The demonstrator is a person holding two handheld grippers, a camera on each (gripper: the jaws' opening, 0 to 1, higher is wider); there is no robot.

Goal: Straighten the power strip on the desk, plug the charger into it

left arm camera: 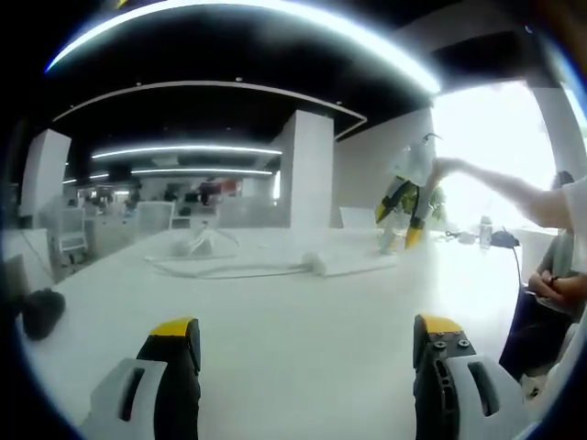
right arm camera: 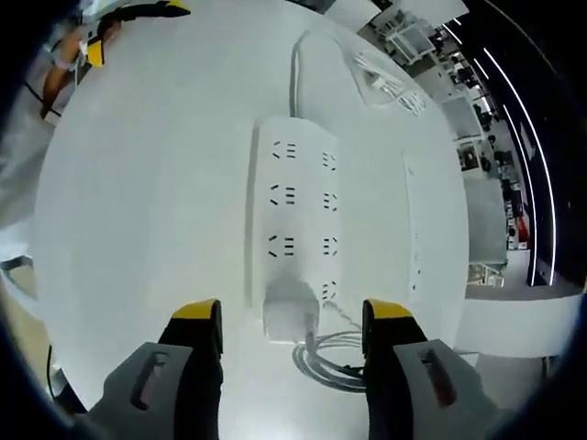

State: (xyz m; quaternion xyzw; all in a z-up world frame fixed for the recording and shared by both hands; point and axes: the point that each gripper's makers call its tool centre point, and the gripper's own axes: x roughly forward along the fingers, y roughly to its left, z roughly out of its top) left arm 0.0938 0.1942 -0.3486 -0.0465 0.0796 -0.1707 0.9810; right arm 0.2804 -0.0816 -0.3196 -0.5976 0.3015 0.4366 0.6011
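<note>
The right gripper view looks straight down on a white power strip (right arm camera: 292, 211) lying lengthwise on the white desk (right arm camera: 147, 202), its cord (right arm camera: 295, 64) leaving the far end. A white charger (right arm camera: 292, 310) sits on the strip's near end, its coiled cable (right arm camera: 332, 365) beside it. I cannot tell how deep it sits. My right gripper (right arm camera: 292, 323) is open, its jaws either side of the charger and apart from it. In the left gripper view my left gripper (left arm camera: 307, 332) is open and empty, low over the desk. Farther off, the right gripper (left arm camera: 404, 209) hovers over the strip (left arm camera: 335, 264).
A loose white cable bundle (right arm camera: 385, 82) lies beyond the strip. A dark object (left arm camera: 41, 312) rests at the desk's left edge. A person (left arm camera: 550, 284) sits at the right. A bottle (left arm camera: 484, 231) stands at the back right. The left gripper (right arm camera: 138, 11) shows far off.
</note>
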